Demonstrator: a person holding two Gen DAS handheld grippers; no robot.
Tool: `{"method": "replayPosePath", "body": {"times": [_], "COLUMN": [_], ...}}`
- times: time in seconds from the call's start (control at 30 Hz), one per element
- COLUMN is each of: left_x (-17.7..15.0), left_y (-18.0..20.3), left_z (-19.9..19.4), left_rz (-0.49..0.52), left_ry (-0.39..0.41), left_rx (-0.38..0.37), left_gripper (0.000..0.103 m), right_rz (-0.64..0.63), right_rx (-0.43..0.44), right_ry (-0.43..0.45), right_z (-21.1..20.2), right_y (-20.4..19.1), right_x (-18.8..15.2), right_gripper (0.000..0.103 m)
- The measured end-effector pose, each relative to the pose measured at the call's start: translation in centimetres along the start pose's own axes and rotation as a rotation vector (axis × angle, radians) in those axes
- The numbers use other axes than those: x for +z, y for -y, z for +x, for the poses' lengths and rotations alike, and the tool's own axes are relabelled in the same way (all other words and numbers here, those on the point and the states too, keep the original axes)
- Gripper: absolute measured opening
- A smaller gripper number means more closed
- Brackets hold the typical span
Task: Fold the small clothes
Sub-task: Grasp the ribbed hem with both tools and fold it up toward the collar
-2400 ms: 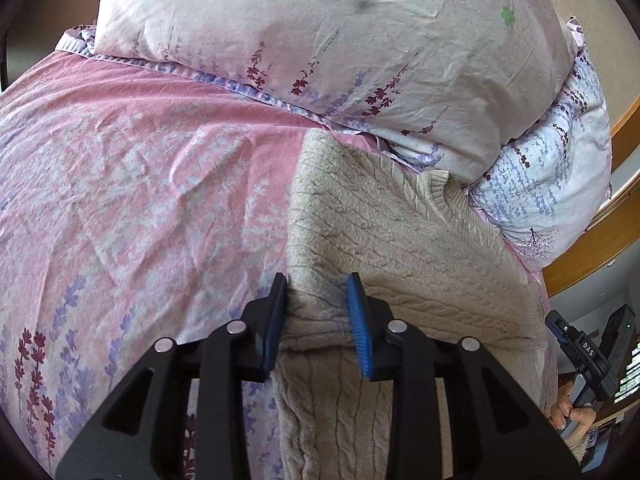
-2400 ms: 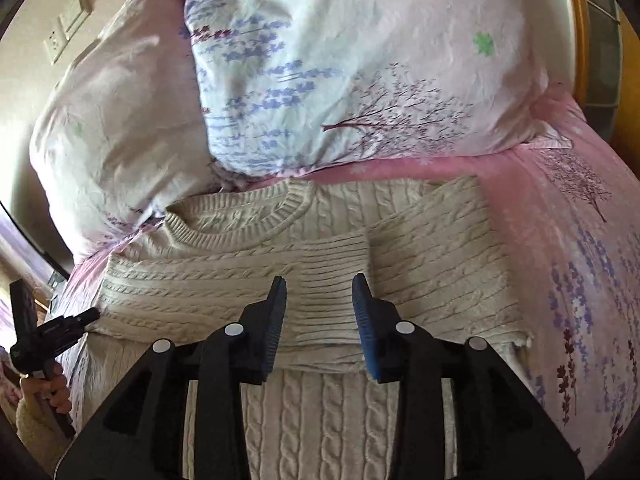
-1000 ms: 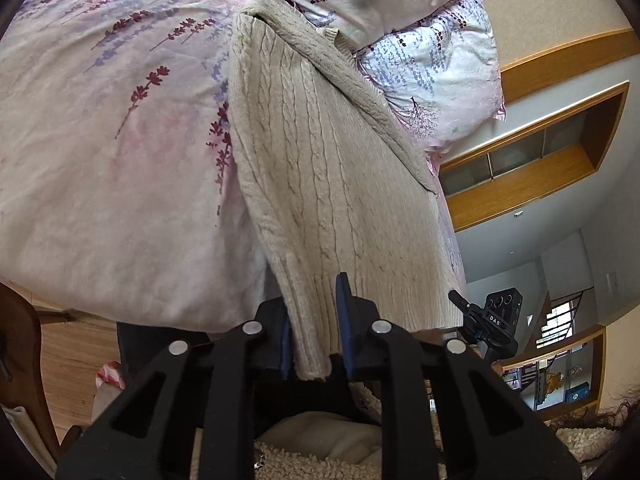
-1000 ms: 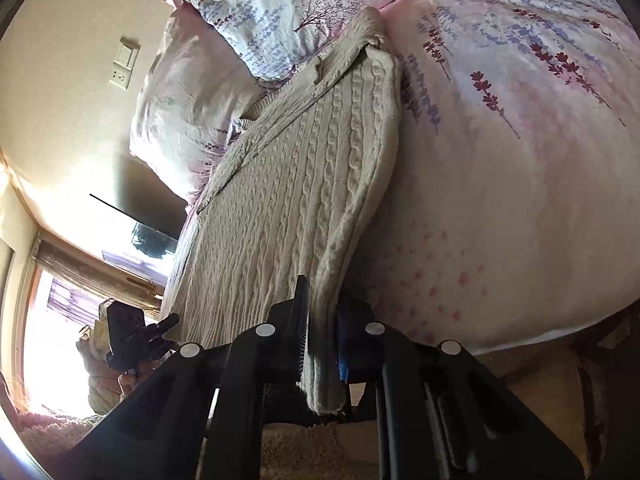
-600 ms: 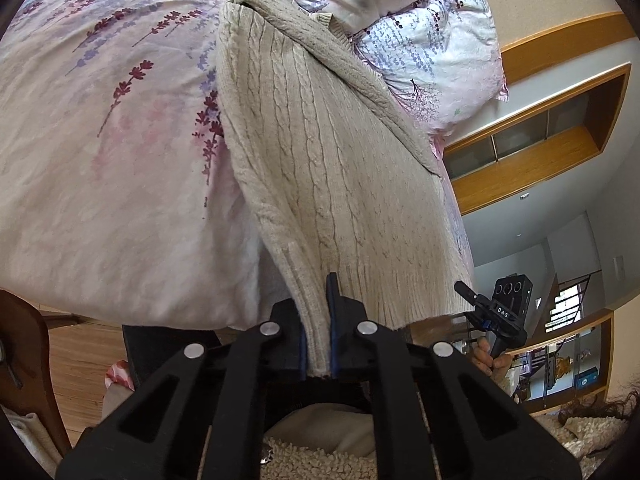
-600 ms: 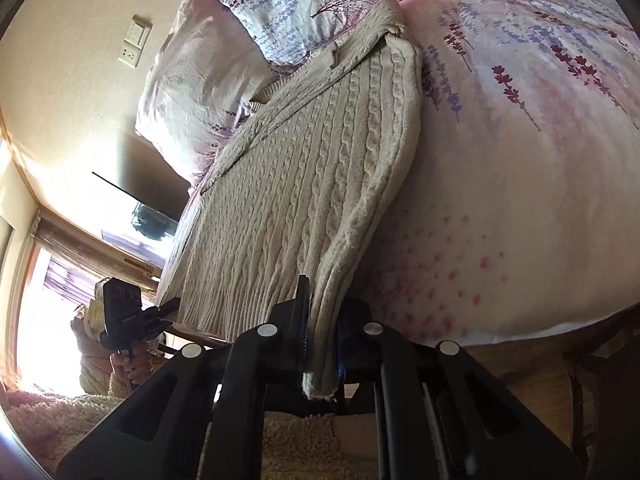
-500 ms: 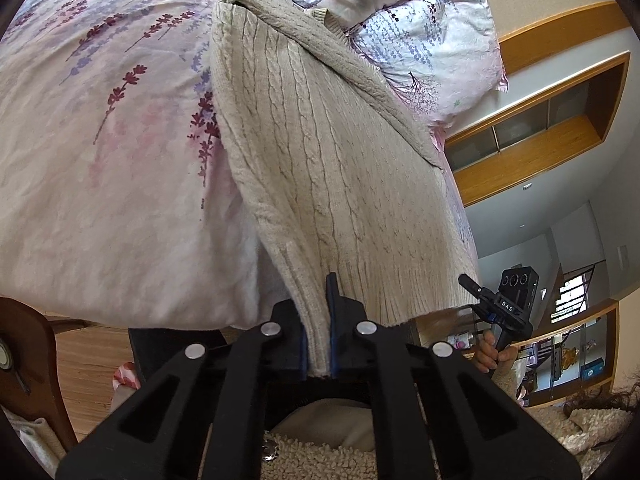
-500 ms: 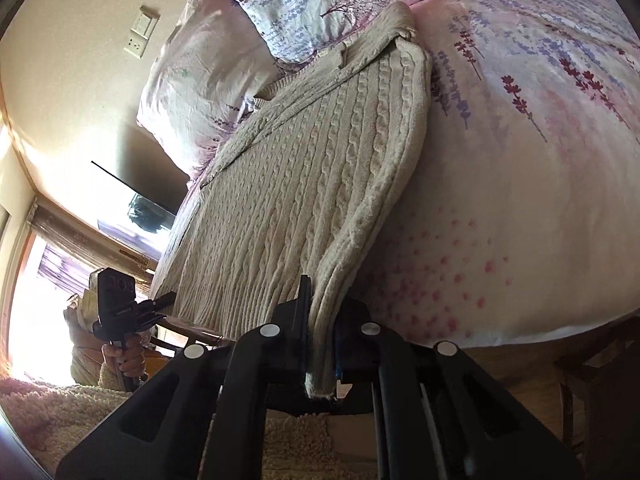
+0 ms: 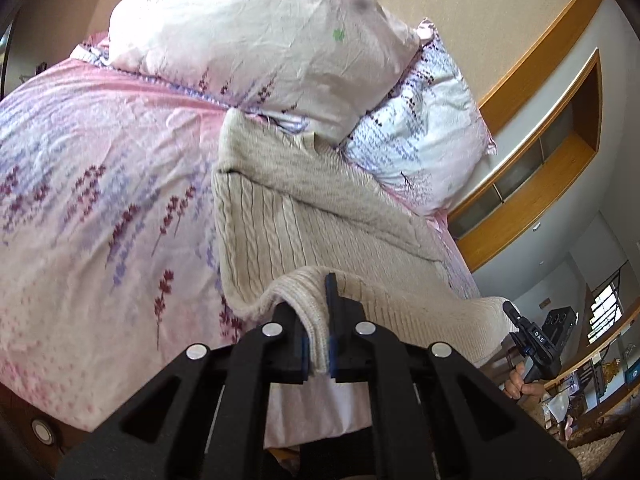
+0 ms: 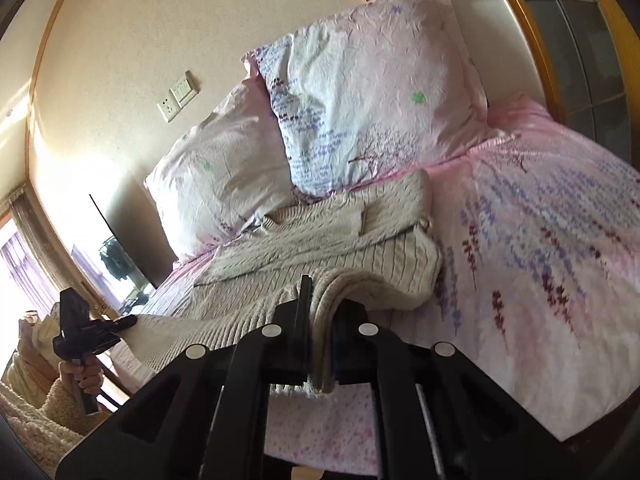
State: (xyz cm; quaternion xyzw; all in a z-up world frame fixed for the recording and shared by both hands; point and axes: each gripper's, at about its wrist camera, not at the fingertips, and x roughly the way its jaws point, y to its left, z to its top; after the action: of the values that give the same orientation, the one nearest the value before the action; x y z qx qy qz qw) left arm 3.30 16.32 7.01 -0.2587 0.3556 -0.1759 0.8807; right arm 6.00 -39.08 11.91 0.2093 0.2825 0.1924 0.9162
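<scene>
A beige cable-knit sweater point(image 9: 280, 220) lies on the pink floral bed, sleeves folded across its chest, neck toward the pillows. My left gripper point(image 9: 318, 340) is shut on the left corner of its bottom hem, lifted and curled over the body. My right gripper point(image 10: 320, 344) is shut on the right hem corner of the sweater point(image 10: 320, 240), also lifted above the bed. The other gripper shows at the edge of each view: the right one in the left wrist view point(image 9: 536, 344) and the left one in the right wrist view point(image 10: 84, 332).
Two floral pillows point(image 9: 280, 44) point(image 10: 372, 92) lean on the wall right behind the sweater's neck. The pink bedspread point(image 9: 80, 208) stretches to the left, and to the right in the right wrist view point(image 10: 540, 260). The bed's near edge is just below both grippers. A wooden headboard ledge point(image 9: 540, 148) runs at right.
Both grippers have risen from below the bed edge and moved toward the pillows, carrying the hem up so it curls over the sweater's body. The hem hung down off the bed edge before.
</scene>
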Motion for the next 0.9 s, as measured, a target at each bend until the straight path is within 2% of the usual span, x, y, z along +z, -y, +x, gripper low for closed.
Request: {"method": "replayPosePath", "body": {"times": [0.27,0.5,0.7,0.9], "left_x": [5.1,10.3,14.4,16.2], "left_y": [1.8,1.9,2.1,-0.5], "left_z": [1.3,4.9,9.8,16.6], "left_rz": [0.065,0.078,0.122,0.069], "left_ry": [0.101,0.149,0.17,0.096], "left_rx": [0.054,0.099,0.161,0.222], "left_gripper": [0.006,0.006,0.006,0.006], "right_rz": [-0.189,-0.282,-0.295,-0.187], "right_rx": [-0.141,-0.243,-0.327,-0.386], "right_ry": [0.146,0.193,0.178,0.026], "right_z": [2.1,6.7,12.3,18.7], "right_y": [-2.7,-3.5,-3.0,1.3], "right_x": [3.6,6.8,9.0,9.9], "right_gripper": [0.008,0.008,0.008,0.008]}}
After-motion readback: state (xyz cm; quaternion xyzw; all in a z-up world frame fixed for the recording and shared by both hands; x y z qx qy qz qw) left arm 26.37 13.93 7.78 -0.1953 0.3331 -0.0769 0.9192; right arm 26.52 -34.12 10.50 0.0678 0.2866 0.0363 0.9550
